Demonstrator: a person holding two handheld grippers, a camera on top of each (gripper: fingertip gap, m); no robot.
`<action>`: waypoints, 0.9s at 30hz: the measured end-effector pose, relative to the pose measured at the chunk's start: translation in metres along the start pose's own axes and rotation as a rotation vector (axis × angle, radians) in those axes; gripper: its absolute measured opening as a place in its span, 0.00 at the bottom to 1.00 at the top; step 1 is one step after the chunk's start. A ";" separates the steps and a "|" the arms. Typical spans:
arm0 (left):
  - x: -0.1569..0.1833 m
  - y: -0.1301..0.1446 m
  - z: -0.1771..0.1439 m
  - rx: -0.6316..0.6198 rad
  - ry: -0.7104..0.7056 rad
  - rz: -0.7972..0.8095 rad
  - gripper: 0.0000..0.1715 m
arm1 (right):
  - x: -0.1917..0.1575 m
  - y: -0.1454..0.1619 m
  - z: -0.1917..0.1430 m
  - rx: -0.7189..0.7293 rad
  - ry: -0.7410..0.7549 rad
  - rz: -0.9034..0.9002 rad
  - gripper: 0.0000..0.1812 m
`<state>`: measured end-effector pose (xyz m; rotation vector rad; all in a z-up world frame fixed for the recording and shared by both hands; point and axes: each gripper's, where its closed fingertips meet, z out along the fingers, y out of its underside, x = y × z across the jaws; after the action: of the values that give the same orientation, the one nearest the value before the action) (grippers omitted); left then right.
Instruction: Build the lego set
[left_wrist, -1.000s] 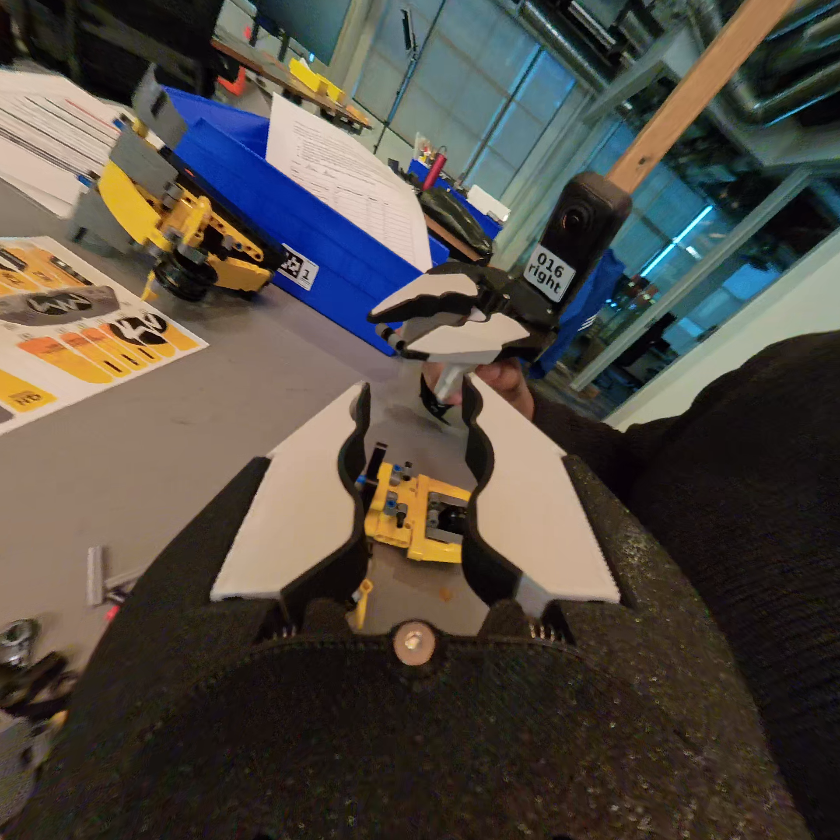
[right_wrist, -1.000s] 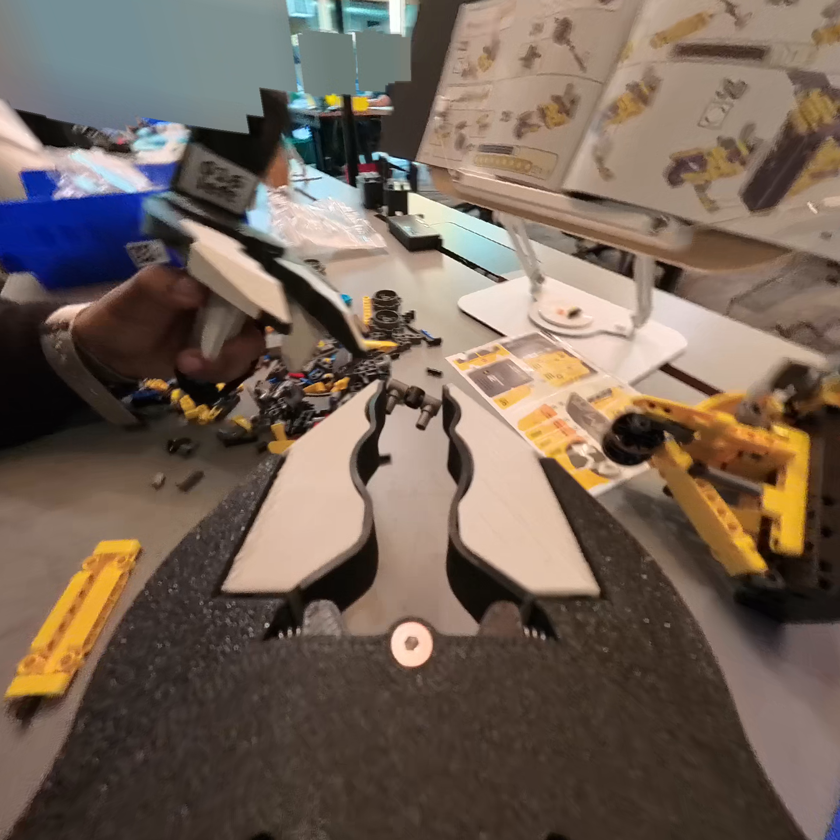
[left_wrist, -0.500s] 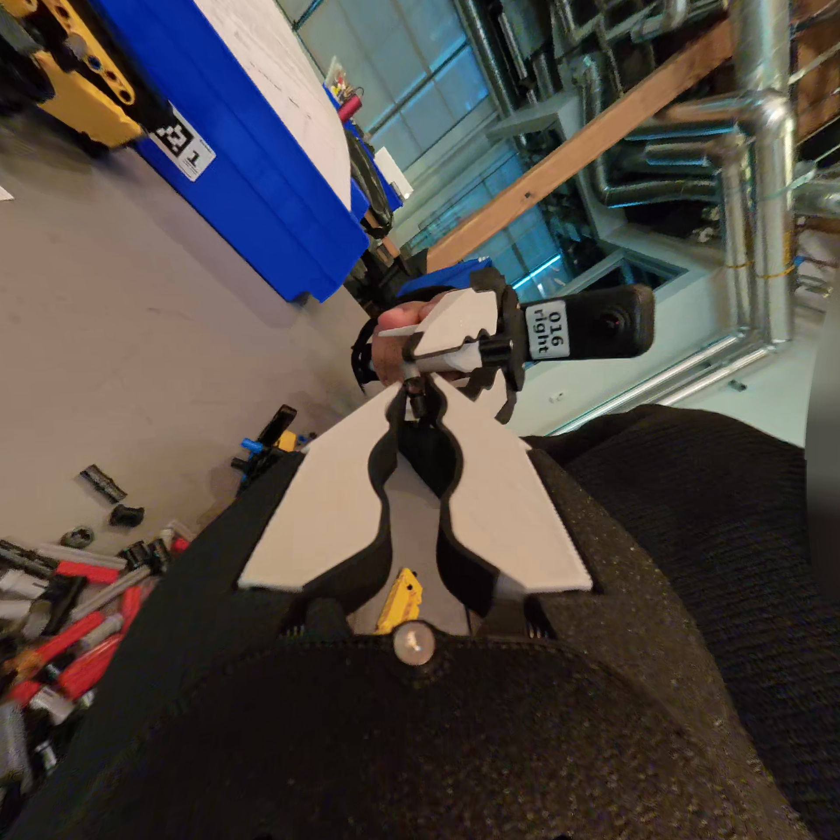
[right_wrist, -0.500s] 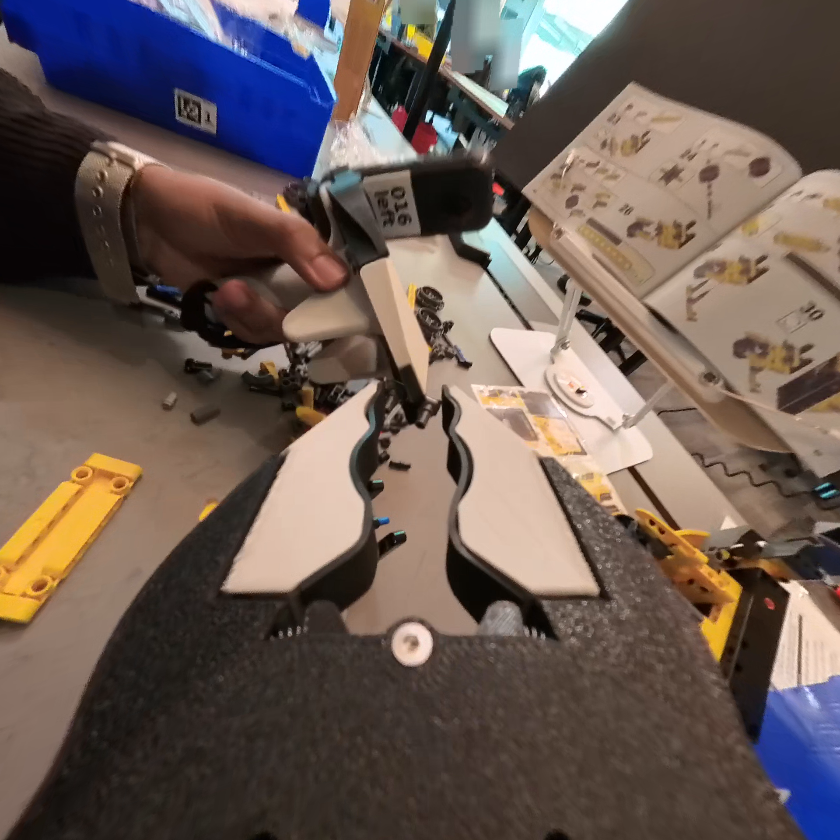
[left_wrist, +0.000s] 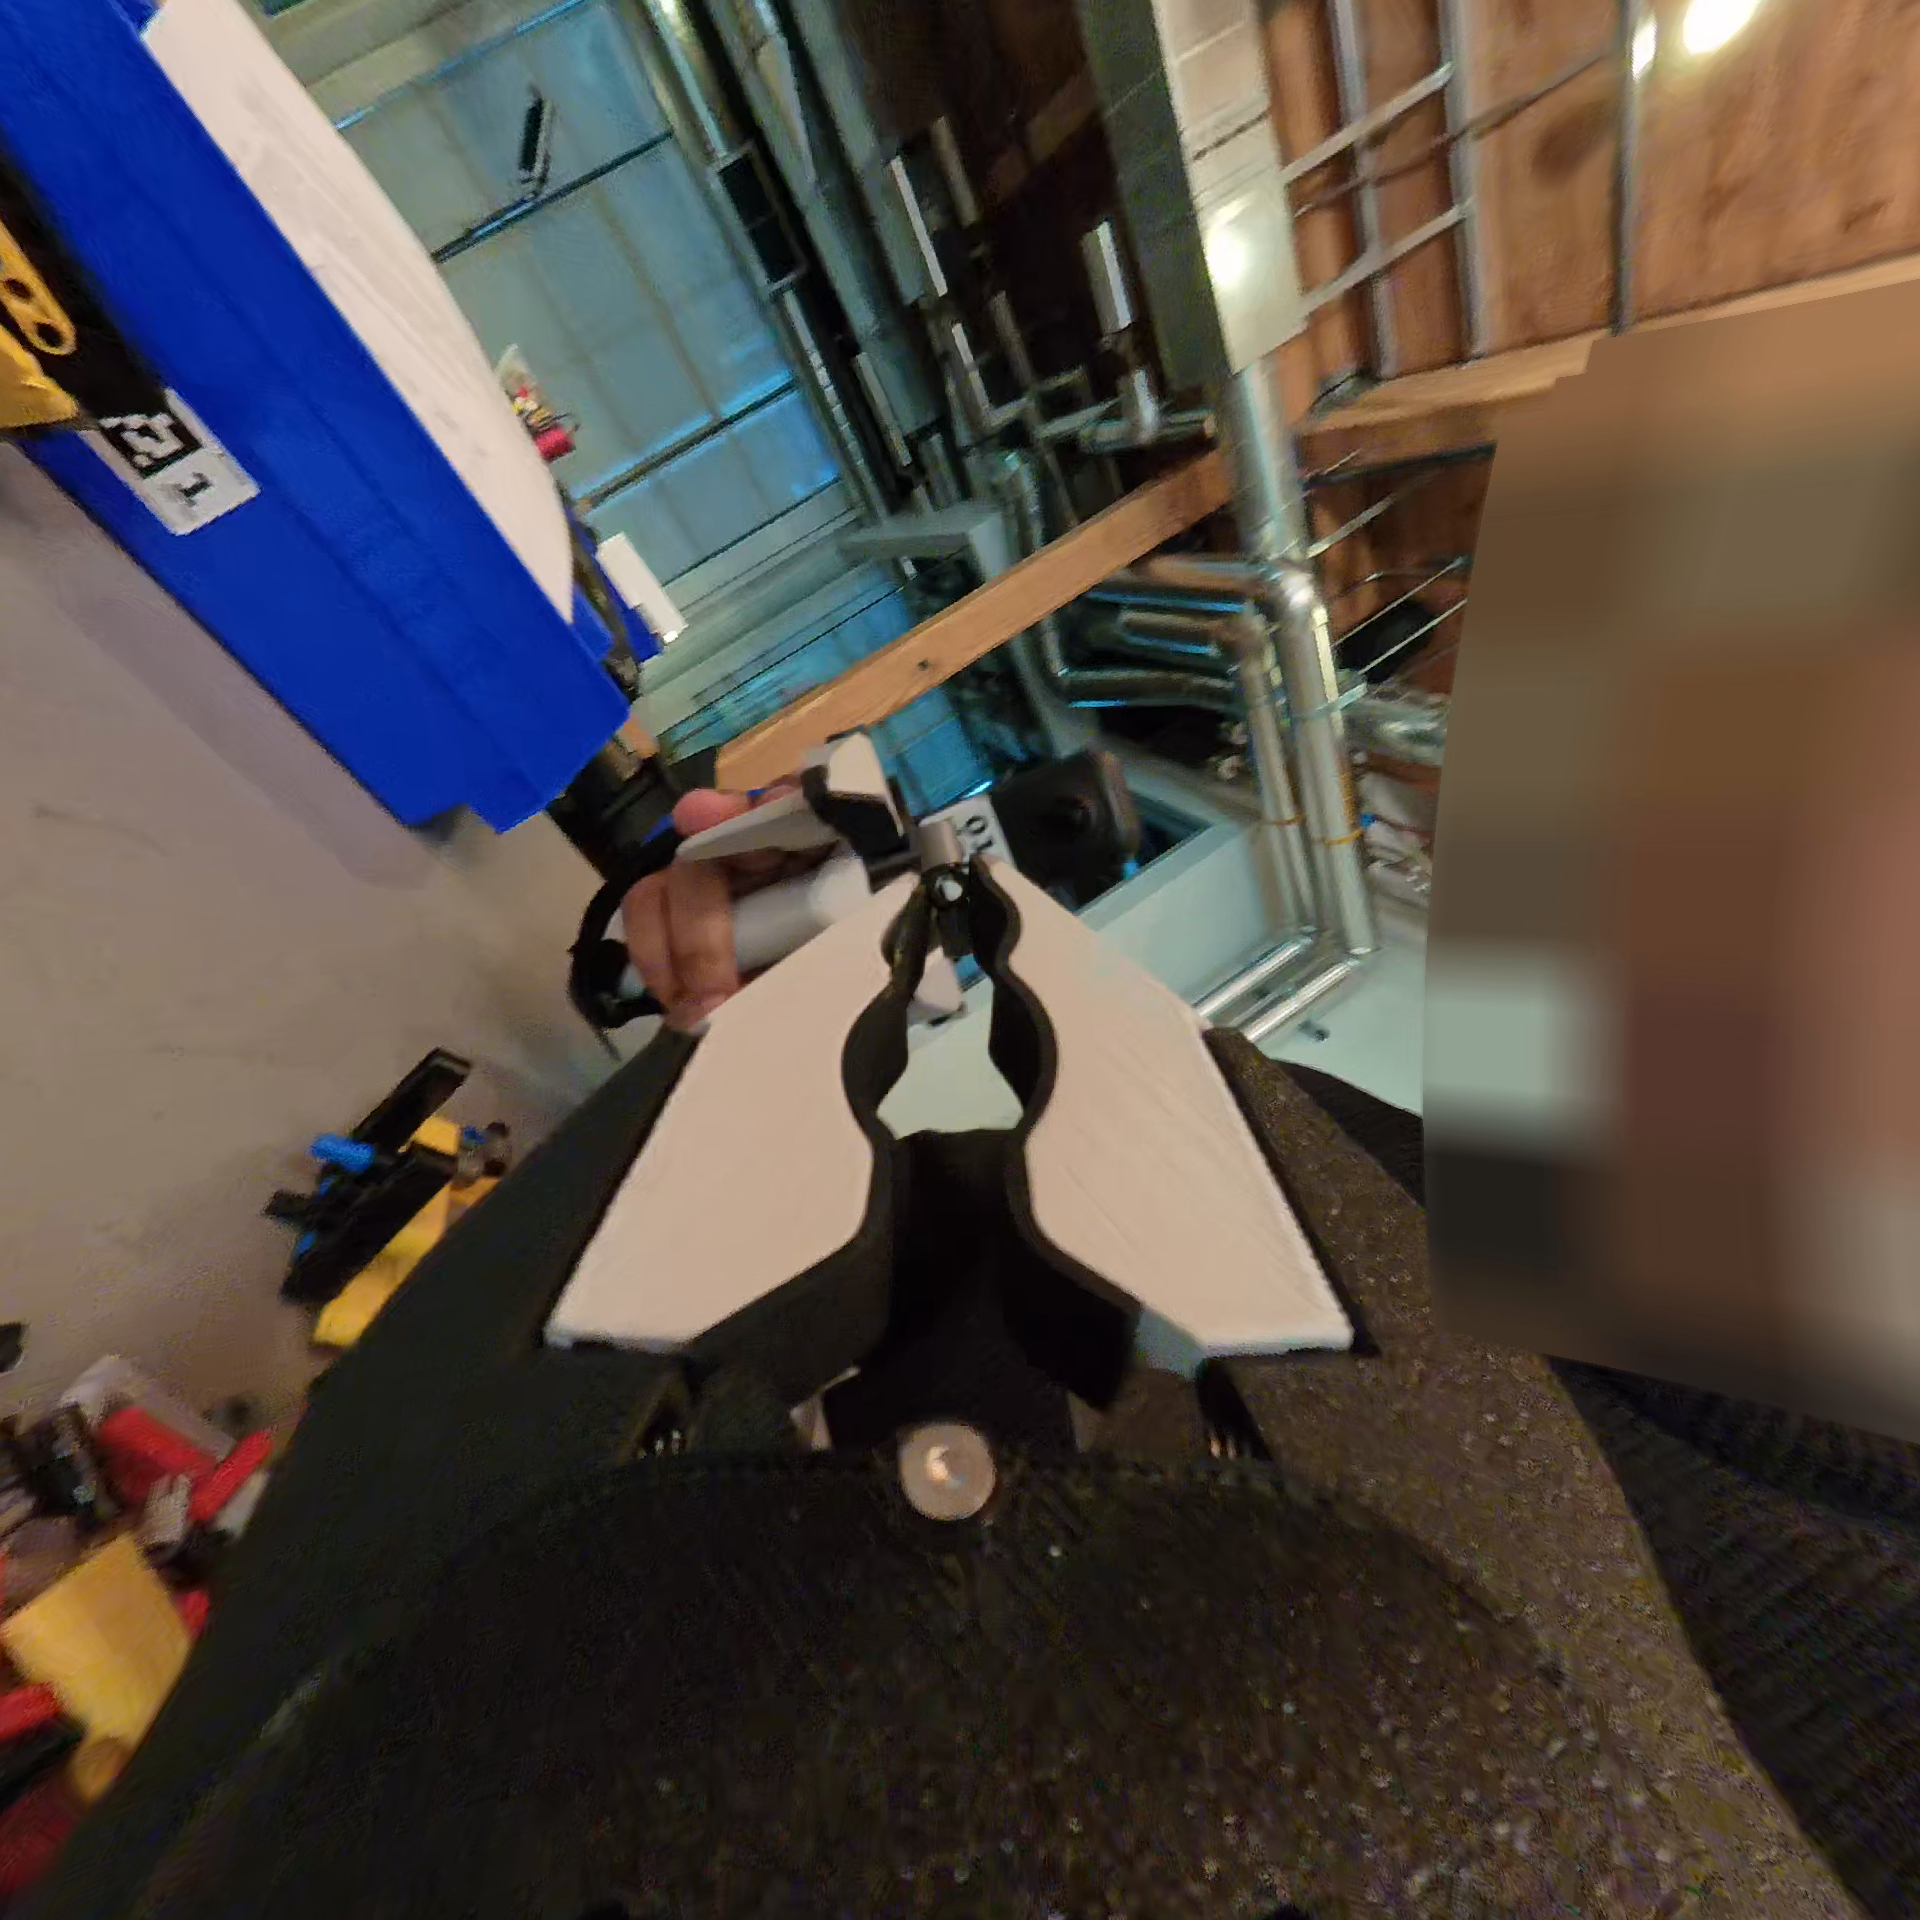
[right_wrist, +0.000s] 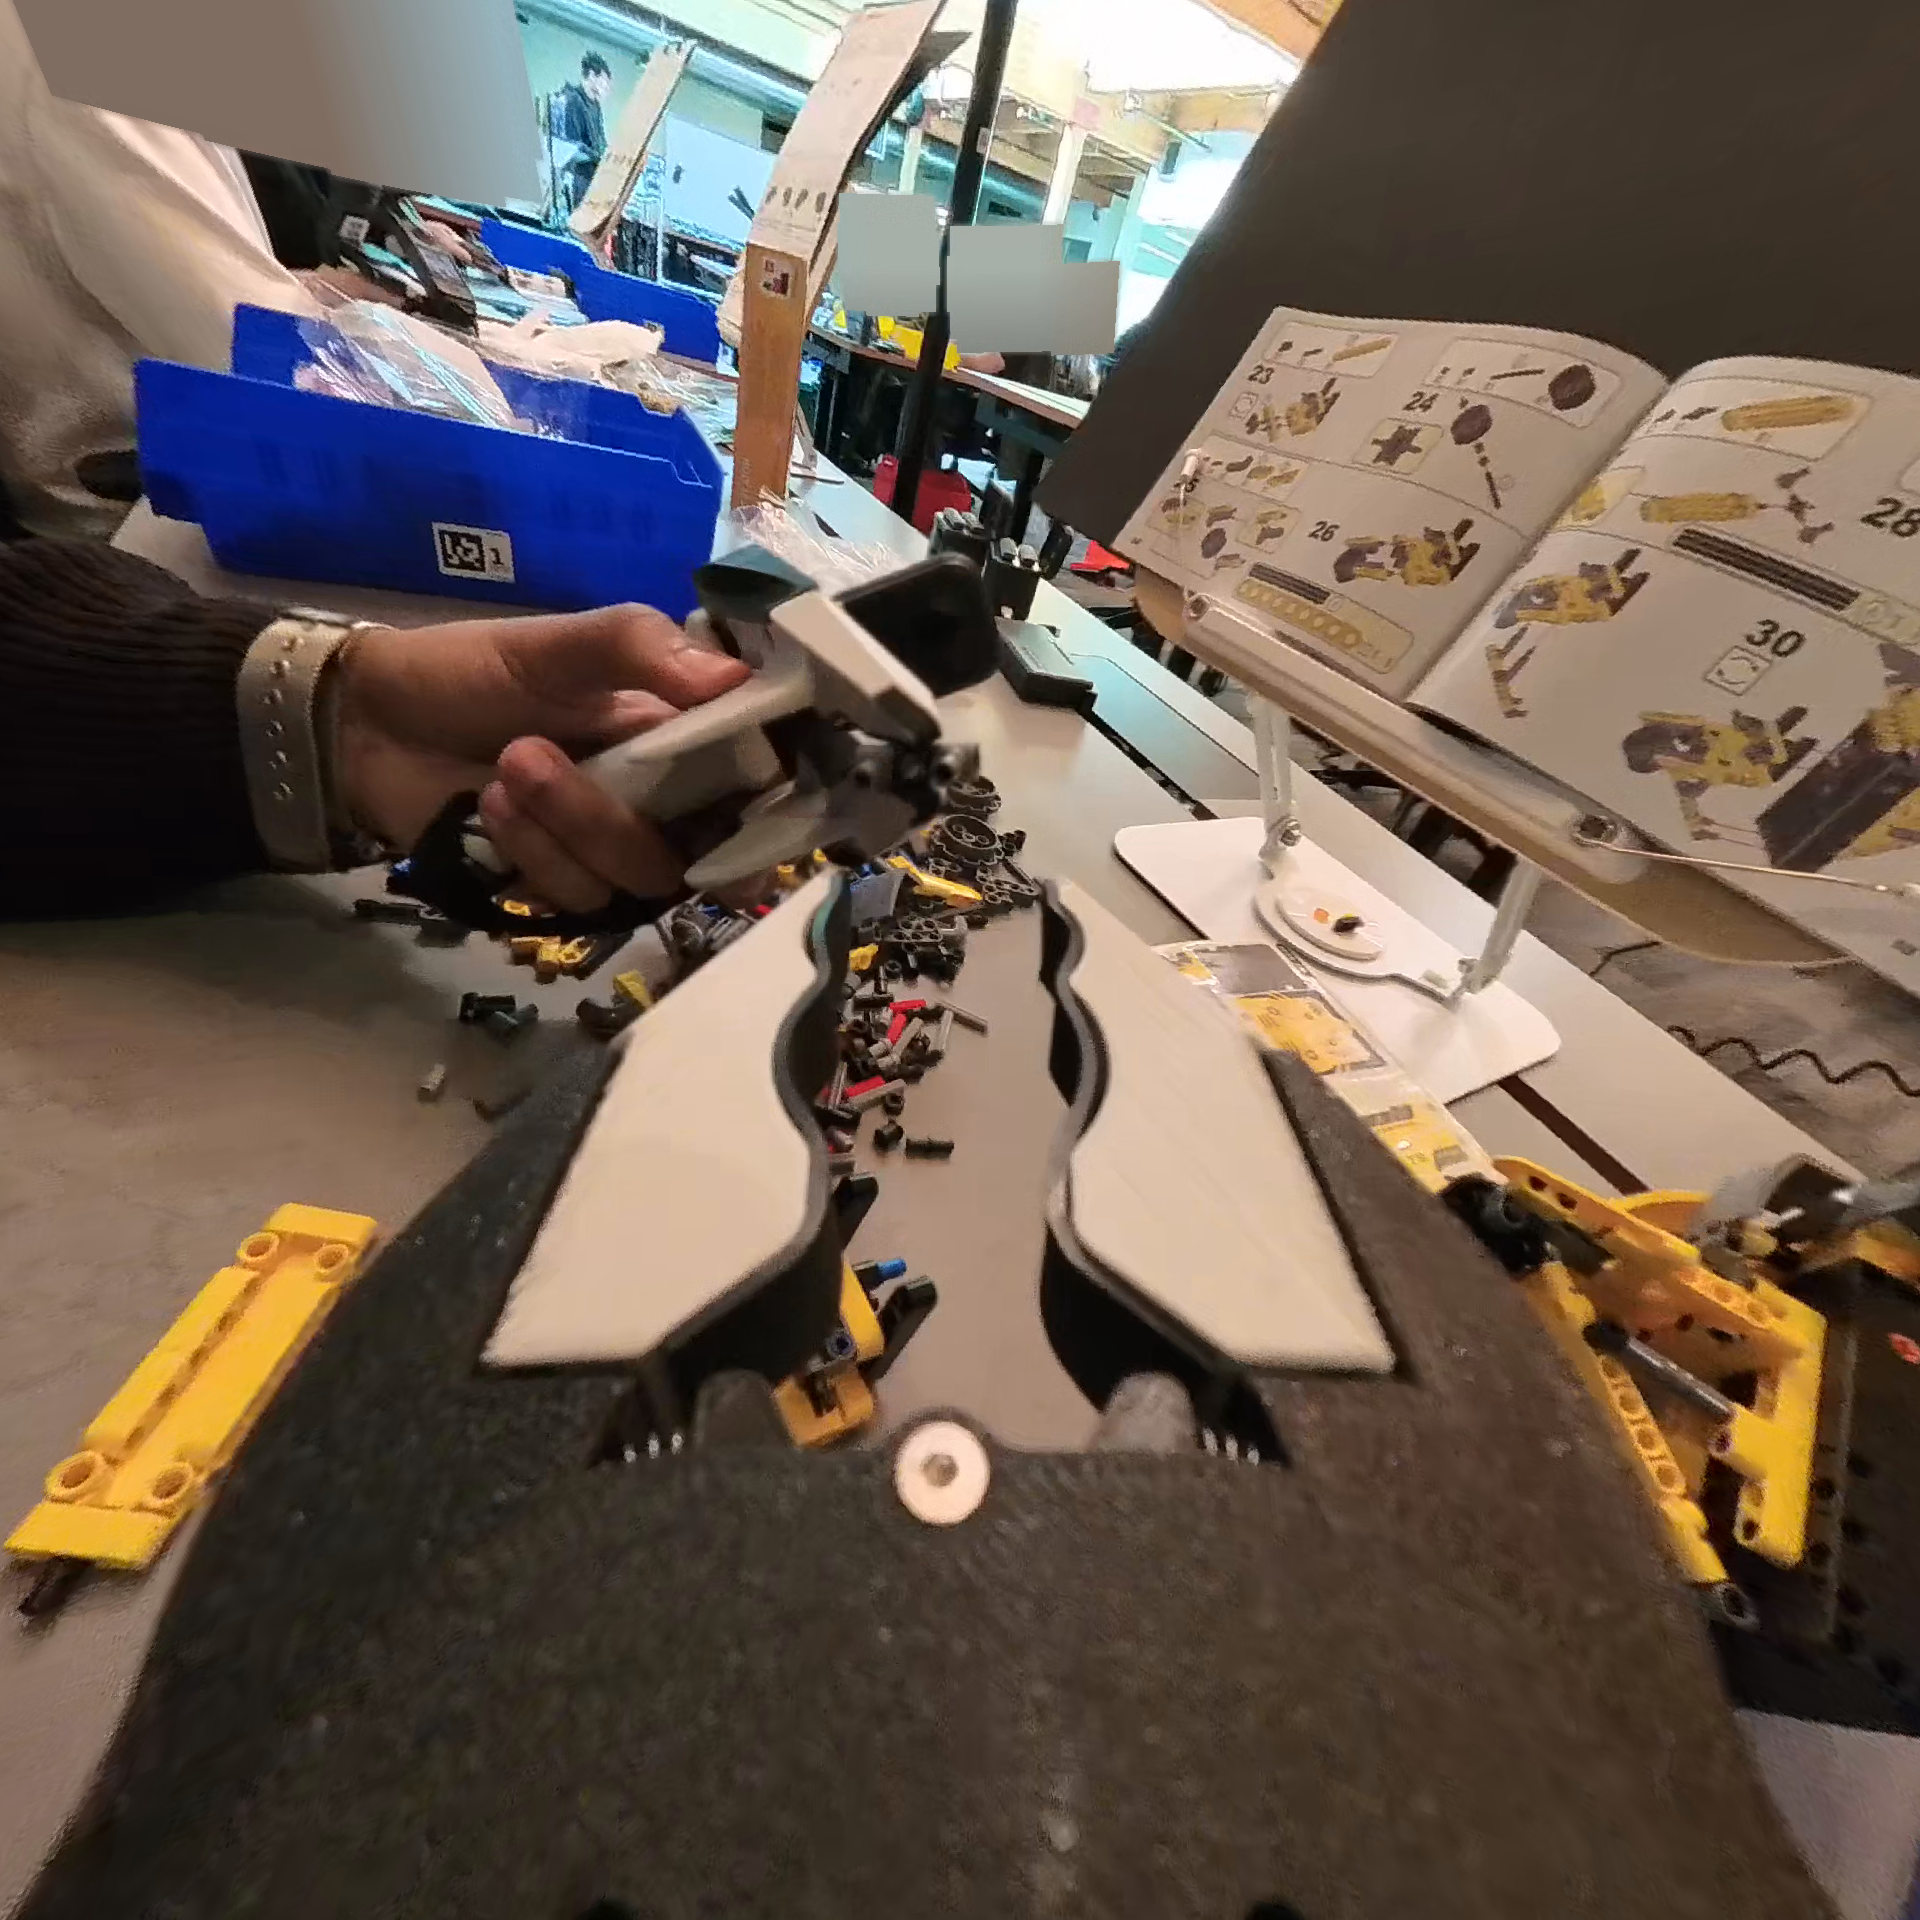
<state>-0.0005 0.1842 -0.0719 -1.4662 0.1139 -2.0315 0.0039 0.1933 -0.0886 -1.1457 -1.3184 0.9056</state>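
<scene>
My left gripper (left_wrist: 943, 902) is shut on a small grey connector piece (left_wrist: 940, 844) and holds it in the air above the grey table (left_wrist: 156, 935). The right gripper (left_wrist: 790, 842), held by a hand, shows just beyond it. In the right wrist view my right gripper (right_wrist: 940, 899) is open and empty, its fingers wide apart over a pile of small parts (right_wrist: 894, 1039). The left gripper (right_wrist: 914, 774) shows just above its fingertips, held by a hand (right_wrist: 499, 717), with the small piece (right_wrist: 940, 764) at its tip.
A blue bin (right_wrist: 416, 488) stands at the back left. An open instruction booklet (right_wrist: 1507, 561) sits on a white stand (right_wrist: 1351, 956) to the right. A yellow part-built model (right_wrist: 1662, 1351) lies at the right, a flat yellow panel (right_wrist: 197, 1382) at the left. A small yellow-and-black assembly (left_wrist: 384, 1226) lies on the table. Left and right tips are no more than a few centimetres apart. Both grippers' tips are roughly 20 cm from the flat yellow panel (right_wrist: 197, 1382).
The small piece was in my right gripper; the left gripper closed on it and the right gripper opened and drew back. The left gripper has tilted upward.
</scene>
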 end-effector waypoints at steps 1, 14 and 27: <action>0.002 -0.002 0.000 0.018 0.021 -0.019 0.03 | -0.001 0.000 0.001 -0.002 0.006 -0.014 0.20; -0.004 0.006 0.007 0.021 0.049 -0.094 0.02 | -0.004 -0.012 0.002 0.038 0.113 -0.171 0.16; -0.011 0.014 0.010 -0.024 0.025 -0.100 0.13 | -0.007 -0.017 -0.003 0.049 0.043 -0.082 0.12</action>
<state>0.0166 0.1818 -0.0824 -1.4882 0.0770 -2.1354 0.0046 0.1821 -0.0735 -1.0597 -1.2923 0.8449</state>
